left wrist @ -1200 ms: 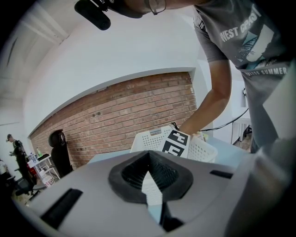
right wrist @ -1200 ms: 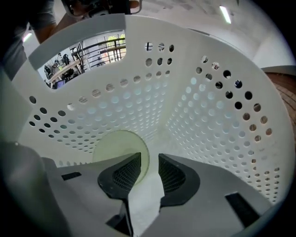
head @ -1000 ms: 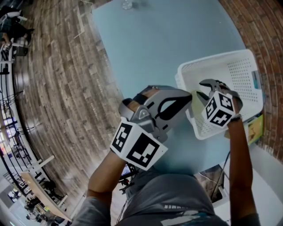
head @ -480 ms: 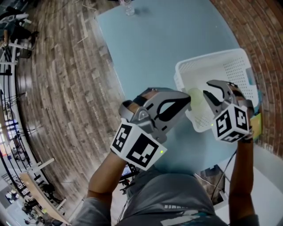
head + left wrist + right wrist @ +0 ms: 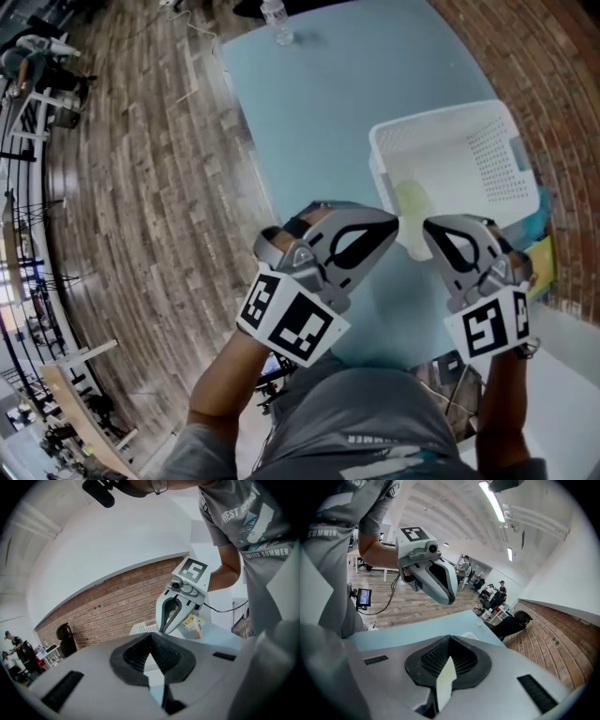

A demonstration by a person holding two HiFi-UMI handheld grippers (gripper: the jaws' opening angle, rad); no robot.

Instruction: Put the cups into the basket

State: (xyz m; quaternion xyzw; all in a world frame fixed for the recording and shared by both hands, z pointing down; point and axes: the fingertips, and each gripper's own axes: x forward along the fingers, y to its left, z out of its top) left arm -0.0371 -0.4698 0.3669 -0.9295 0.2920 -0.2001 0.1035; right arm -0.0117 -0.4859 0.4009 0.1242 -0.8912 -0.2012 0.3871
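Pale green cup point(image 5: 411, 199) sits inside the white basket point(image 5: 374, 161), in its near-left corner, and the basket's at the right edge of the light-blue tabletop point(image 5: 319, 112). Your right gripper point(image 5: 429, 228) has just snapped closed on nothing, and your left gripper point(image 5: 392, 221) is clenched empty too, both up over the near edge.

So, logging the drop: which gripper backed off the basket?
The right gripper: jaws just closed, empty, pulled back from the basket; the left gripper stays beside it.
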